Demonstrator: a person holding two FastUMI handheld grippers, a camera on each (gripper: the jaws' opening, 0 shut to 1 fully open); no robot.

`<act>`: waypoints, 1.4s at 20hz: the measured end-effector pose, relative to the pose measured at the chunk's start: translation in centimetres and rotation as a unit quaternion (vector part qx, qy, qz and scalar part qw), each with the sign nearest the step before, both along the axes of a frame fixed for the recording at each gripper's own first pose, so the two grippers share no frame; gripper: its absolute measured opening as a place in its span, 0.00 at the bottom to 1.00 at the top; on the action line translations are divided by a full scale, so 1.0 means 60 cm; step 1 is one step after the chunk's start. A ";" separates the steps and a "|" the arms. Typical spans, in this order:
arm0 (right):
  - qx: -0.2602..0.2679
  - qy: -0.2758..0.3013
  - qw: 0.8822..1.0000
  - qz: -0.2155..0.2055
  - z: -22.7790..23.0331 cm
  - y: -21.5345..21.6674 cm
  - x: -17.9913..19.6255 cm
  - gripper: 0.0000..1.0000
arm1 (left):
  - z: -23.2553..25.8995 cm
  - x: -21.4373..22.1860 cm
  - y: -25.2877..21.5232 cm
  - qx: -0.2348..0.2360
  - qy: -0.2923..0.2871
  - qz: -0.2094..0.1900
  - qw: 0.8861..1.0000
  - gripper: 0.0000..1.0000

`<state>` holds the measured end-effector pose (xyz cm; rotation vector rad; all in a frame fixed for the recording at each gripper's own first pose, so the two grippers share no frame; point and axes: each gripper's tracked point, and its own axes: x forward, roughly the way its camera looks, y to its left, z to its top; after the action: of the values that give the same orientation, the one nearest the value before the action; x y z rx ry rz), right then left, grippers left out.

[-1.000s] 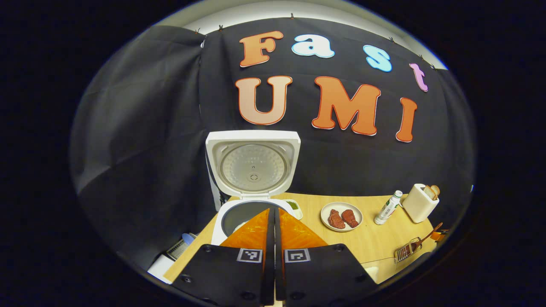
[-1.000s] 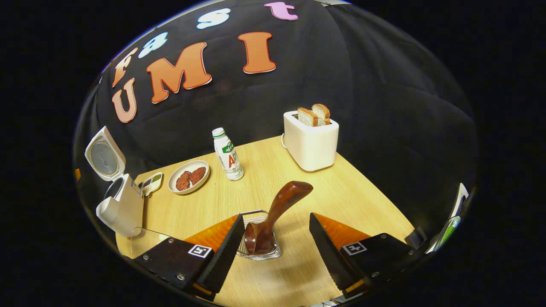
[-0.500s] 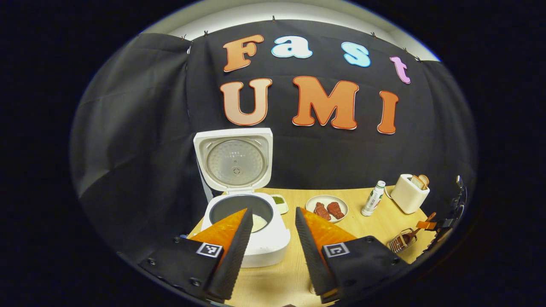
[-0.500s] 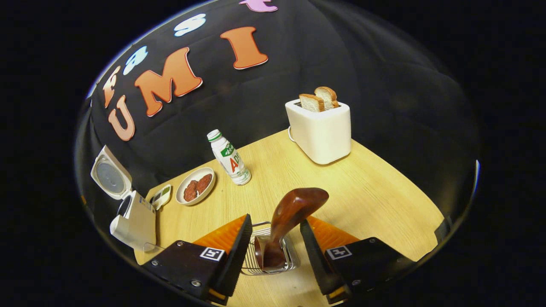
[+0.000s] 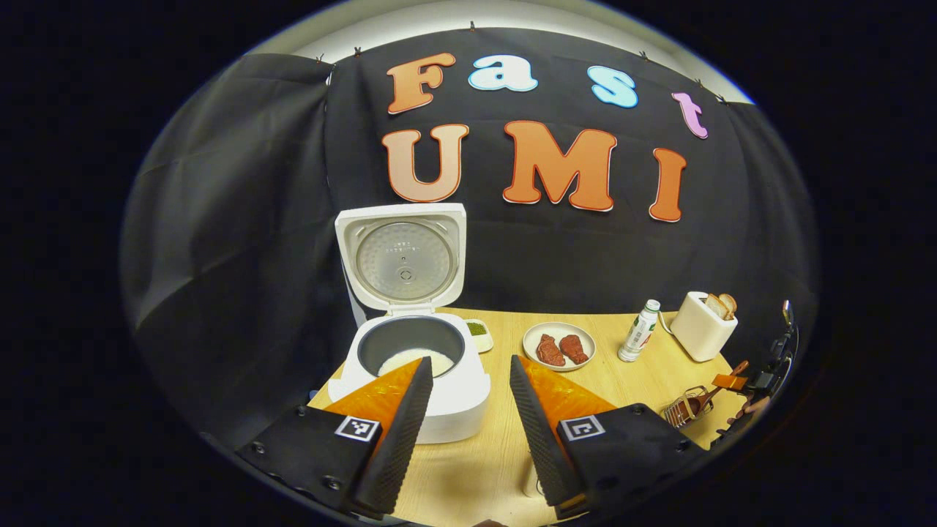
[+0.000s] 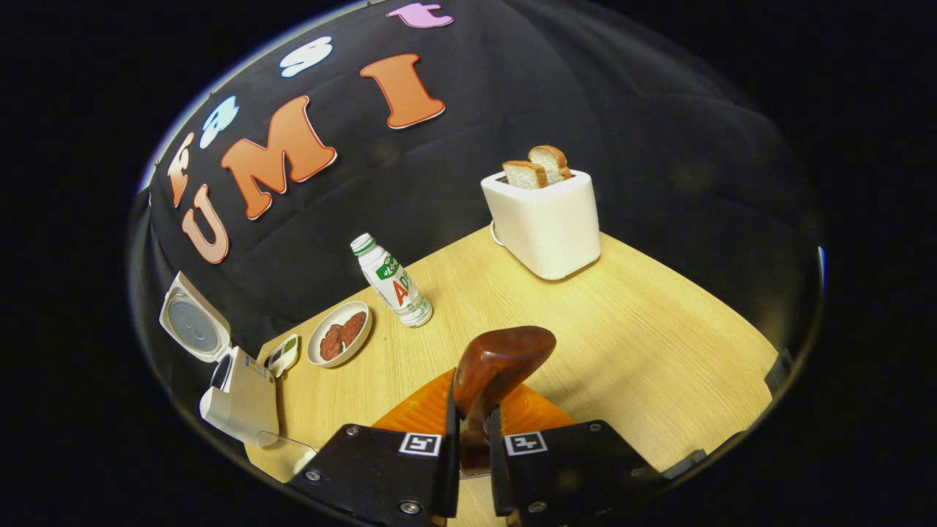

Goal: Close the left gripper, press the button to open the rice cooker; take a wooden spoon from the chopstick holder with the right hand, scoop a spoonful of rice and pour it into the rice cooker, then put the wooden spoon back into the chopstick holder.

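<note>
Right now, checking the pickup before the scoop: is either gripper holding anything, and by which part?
The right gripper is shut on the wooden spoon, gripping its handle below the rounded end. The left gripper is open, holding nothing.

Partial red letters, perhaps "AD", on the bottle (image 6: 392, 284) label.

Two bread slices (image 6: 538, 167); apparently two patties (image 5: 561, 349)

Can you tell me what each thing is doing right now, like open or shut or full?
White rice cooker: lid up, white rice inside.
Left gripper: open, holding nothing.
Right gripper: shut on brown wooden spoon.
White toaster: two bread slices sticking up.
Green-capped bottle: upright, capped.
</note>
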<state>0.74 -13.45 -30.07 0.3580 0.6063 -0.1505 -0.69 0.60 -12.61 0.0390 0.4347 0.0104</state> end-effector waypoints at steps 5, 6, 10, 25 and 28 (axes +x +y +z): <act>-0.020 -0.035 0.999 -0.012 0.061 0.007 -0.013 0.11 | 0.004 0.012 -0.012 -0.007 -0.007 -0.024 1.000 0.85; -0.031 -0.043 0.999 -0.013 0.075 0.008 -0.016 0.12 | 0.005 0.013 -0.012 -0.008 -0.009 -0.027 1.000 0.89; -0.064 -0.089 0.994 -0.019 0.157 0.022 -0.023 0.11 | 0.006 0.016 0.006 -0.004 -0.020 -0.023 1.000 0.96; -0.082 -0.083 0.985 0.126 0.161 0.323 -0.078 0.12 | -0.006 0.006 0.114 -0.007 -0.037 -0.015 0.999 1.00; -0.107 -0.073 0.982 0.136 0.141 0.346 -0.087 0.12 | -0.031 -0.002 0.126 -0.022 -0.018 -0.023 0.999 1.00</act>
<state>-4.46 7.29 -21.61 0.0745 0.4823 0.0724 -0.80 8.17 -14.47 0.0054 0.3969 -0.0427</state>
